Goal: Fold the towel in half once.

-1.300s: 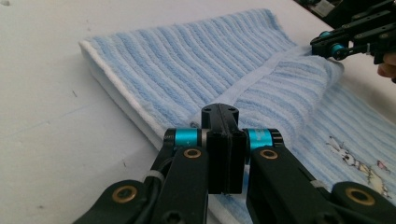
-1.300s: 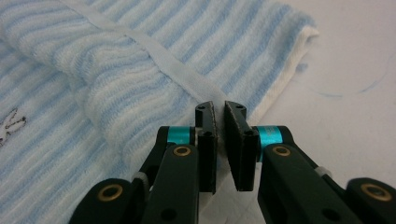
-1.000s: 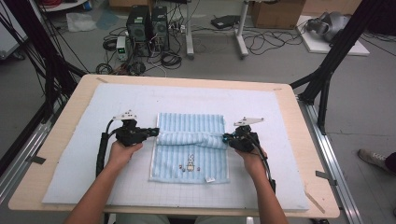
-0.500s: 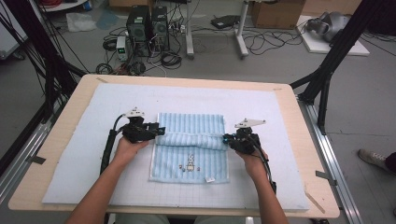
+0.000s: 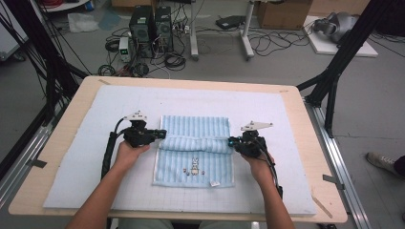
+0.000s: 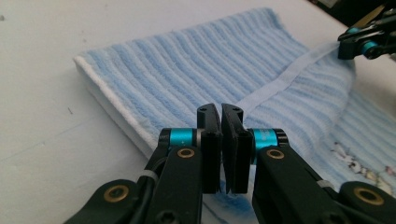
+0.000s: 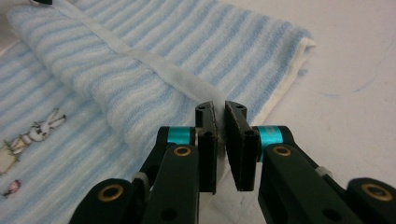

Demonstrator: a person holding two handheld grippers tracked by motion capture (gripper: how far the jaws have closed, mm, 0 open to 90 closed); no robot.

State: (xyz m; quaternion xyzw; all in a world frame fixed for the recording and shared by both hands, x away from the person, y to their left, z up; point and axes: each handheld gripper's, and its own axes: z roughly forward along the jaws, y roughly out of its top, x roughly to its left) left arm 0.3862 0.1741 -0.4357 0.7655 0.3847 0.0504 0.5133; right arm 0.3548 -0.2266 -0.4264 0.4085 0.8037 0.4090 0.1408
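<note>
I hold the towel (image 5: 195,149) by its folded-over edge, the fold lying across its middle on the mat (image 5: 86,157). My left gripper (image 5: 162,134) pinches the towel's left end, jaws nearly shut on the hem (it seems, though the cloth between them is hard to see). My right gripper (image 5: 231,141) clamps the right end.
</note>
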